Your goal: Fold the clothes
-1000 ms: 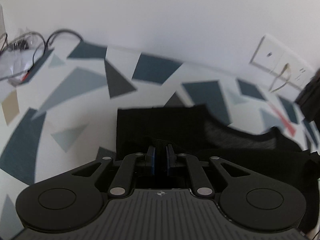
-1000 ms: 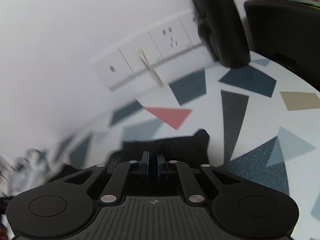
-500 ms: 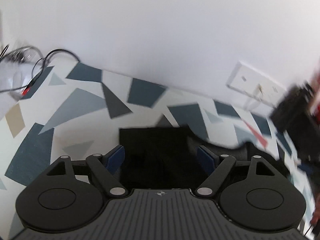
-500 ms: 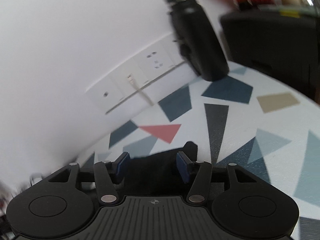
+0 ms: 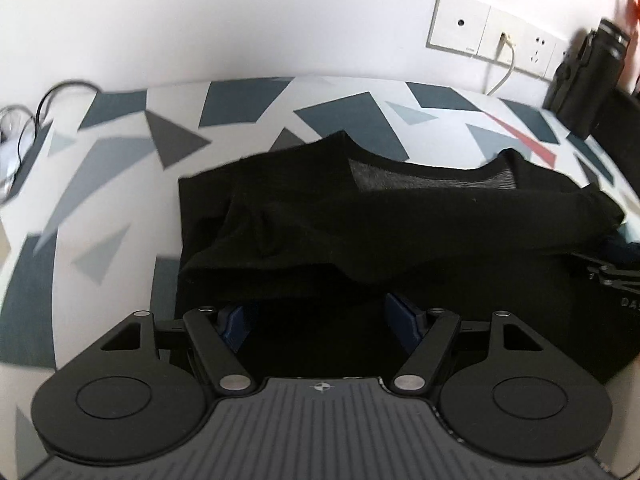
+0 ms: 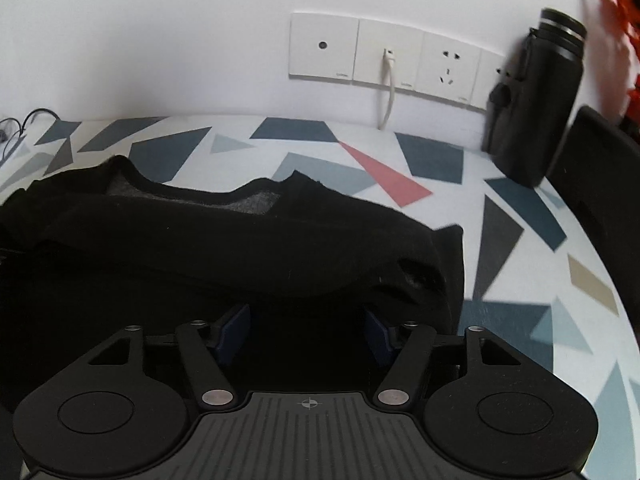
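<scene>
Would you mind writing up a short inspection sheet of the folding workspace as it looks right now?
Surface: white table with grey, blue, red and tan geometric shapes.
Job's things: one black garment lying on the table, folded over on itself, grey inner side showing at the neckline.
Clutter: black bottle by the wall; a dark object at the table's right edge, unclear what.
Grippers: left gripper open, right gripper open, both low at the garment's near edge, holding nothing.
Cables: white cable plugged into the wall plate; dark wires at the far left.
Surroundings: white wall with a row of wall sockets.
</scene>
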Action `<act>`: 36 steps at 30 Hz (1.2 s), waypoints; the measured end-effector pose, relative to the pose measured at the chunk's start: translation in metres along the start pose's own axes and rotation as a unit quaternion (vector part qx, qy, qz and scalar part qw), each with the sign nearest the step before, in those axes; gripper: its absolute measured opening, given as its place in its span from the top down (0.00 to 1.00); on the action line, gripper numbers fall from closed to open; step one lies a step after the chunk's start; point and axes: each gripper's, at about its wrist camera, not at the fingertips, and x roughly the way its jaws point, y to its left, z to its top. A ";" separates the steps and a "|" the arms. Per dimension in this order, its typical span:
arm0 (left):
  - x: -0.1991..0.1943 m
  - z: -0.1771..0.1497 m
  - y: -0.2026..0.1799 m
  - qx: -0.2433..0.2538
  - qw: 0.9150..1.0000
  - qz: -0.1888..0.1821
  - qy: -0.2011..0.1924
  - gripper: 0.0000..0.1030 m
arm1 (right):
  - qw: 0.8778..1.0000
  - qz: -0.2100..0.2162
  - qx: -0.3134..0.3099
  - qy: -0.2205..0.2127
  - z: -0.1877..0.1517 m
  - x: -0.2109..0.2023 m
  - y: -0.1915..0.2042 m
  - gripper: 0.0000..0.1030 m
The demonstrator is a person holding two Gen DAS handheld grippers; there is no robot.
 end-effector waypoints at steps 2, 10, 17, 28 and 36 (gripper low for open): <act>0.005 0.002 -0.003 0.004 1.000 0.007 -0.004 0.28 | 1.000 0.001 0.000 -0.001 0.003 0.004 -0.002 0.42; 0.027 0.038 0.000 -0.009 0.999 0.030 -0.025 0.27 | 1.000 0.010 0.014 -0.009 0.035 0.033 -0.010 0.42; 0.021 0.121 0.045 -0.119 0.984 0.080 -0.103 0.18 | 0.996 0.002 0.069 -0.054 0.073 0.037 -0.034 0.42; 0.003 0.038 0.063 -0.070 0.997 0.043 0.003 0.10 | 0.985 0.025 0.166 -0.043 0.043 0.004 -0.074 0.01; 0.006 0.003 0.069 -0.089 0.994 0.023 0.060 0.04 | 0.987 0.008 0.157 0.020 0.007 0.002 -0.060 0.01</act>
